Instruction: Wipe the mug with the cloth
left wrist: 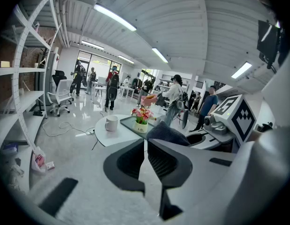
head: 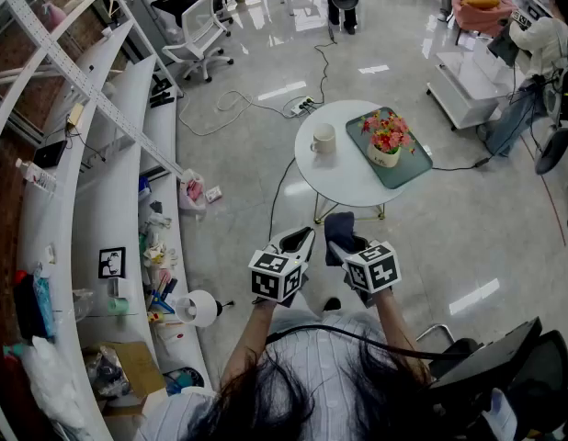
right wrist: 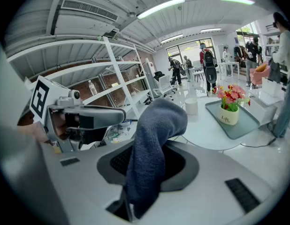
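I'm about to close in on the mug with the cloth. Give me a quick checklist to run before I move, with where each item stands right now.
1. Grip on the cloth: ok. The right gripper has its jaws shut on it, with a bunched end sticking out past the tips.
2. Hand free to steady the mug: not ok. The left gripper has its jaws shut on nothing, so open them first.
3. Mug position: ok. It stands upright on the table, apart from the tray.
4. Mug within reach: not ok. Both grippers are well short of the table.
5. Mug empty: cannot tell from here.
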`<state>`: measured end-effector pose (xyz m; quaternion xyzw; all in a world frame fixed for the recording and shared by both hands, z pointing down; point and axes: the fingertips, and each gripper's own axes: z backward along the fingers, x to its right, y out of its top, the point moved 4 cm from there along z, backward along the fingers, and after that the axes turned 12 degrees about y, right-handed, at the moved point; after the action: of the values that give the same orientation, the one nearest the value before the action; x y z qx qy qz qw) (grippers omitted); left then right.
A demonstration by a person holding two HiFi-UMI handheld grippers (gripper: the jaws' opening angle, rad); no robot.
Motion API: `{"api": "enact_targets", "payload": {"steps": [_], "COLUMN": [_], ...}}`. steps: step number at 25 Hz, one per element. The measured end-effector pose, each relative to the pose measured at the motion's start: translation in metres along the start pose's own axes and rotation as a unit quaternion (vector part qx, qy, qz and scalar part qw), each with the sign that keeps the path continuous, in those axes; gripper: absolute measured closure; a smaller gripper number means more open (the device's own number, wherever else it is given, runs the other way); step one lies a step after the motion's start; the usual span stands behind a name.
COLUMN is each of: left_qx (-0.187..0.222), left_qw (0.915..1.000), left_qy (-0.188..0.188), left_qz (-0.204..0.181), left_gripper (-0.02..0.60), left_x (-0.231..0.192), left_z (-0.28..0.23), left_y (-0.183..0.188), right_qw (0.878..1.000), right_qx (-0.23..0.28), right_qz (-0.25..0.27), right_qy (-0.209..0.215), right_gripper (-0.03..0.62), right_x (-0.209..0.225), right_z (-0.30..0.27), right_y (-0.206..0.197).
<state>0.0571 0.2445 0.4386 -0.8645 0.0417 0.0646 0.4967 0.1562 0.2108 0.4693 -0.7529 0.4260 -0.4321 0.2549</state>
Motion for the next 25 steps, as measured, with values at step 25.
{"api": "enact_targets", "payload": {"steps": [25], "left_qx": [-0.006], "left_qw": [1.0], "left_qy": [0.007], "left_qz": [0.0], "left_gripper": [0.547], "left_x": [-0.007], "left_z": [-0.014], "left_y": [0.0], "right_qw": [1.0], "right_qx": [0.007], "right_qz": [-0.029], "right_qy": [0.007], "right_gripper": [0.47], "right_x": [0.015], "right_z": [-0.004], "right_y": [-0.004]}}
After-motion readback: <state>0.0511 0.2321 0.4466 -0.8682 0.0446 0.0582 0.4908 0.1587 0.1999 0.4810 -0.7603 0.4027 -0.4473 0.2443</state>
